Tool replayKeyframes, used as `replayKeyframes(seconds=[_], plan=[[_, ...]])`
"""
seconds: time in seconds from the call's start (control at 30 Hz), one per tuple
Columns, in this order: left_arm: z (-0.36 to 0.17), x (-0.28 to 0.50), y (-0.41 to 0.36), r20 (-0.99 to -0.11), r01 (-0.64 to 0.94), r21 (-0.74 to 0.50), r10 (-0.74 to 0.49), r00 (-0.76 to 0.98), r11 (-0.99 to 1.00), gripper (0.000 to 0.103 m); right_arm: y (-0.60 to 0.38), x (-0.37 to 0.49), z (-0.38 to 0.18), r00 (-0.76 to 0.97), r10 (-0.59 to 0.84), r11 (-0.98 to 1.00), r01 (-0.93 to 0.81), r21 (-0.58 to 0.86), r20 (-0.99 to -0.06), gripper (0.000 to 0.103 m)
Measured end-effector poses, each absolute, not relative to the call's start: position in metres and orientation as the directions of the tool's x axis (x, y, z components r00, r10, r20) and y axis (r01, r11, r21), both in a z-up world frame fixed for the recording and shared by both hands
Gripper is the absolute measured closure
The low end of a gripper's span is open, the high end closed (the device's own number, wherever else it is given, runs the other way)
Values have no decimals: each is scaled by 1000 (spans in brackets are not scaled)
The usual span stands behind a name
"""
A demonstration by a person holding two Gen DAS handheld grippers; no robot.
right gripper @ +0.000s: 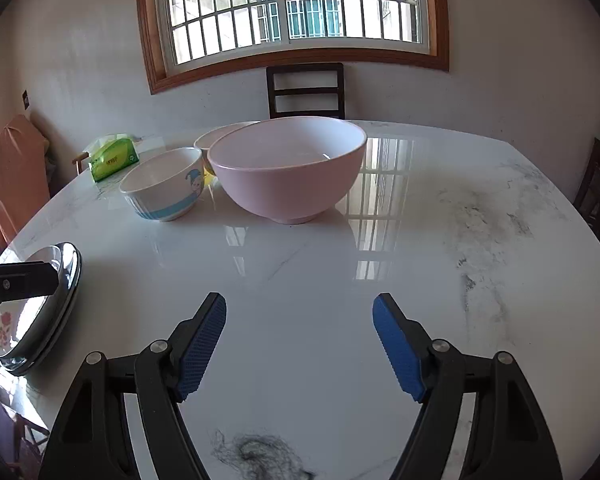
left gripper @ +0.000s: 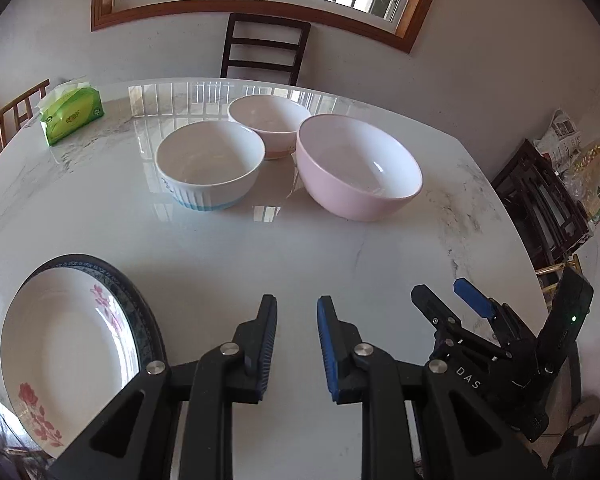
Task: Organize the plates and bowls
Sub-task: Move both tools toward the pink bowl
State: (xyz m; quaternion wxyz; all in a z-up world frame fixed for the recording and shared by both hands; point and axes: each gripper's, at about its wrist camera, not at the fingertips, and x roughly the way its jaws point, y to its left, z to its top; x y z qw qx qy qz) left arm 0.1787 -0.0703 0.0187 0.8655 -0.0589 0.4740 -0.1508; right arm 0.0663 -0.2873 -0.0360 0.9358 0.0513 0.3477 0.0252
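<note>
Three bowls stand mid-table: a large pink bowl, a white bowl with a blue base band, and a smaller cream bowl behind them. A stack of plates, topped by a white plate with red flowers, lies at the near left edge. My left gripper is open and empty, just right of the plates; it also shows in the right wrist view. My right gripper is open and empty over bare table; it shows in the left wrist view.
The white marble table has a green tissue pack at its far left. A dark chair stands behind the table under a window. A dark rack with bags is at the right.
</note>
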Motion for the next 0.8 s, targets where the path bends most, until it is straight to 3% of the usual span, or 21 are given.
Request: replayKeyframes(seconds=[0.1,0.43,0.8], plan=[[26,208,-79,-782,224,-327,-396,482,918,82,-319,75,-35,743,122,979,19,203,-658,31],[11,305,-98,-808,165,-415,-446,386,895,82,-380,149,5,695,291,917,-5,400,-658,35],[-13,343,-100,-838,101,-400,-408,363,911,82,-382,222,1,630,261,944,-9,330,-731,35]])
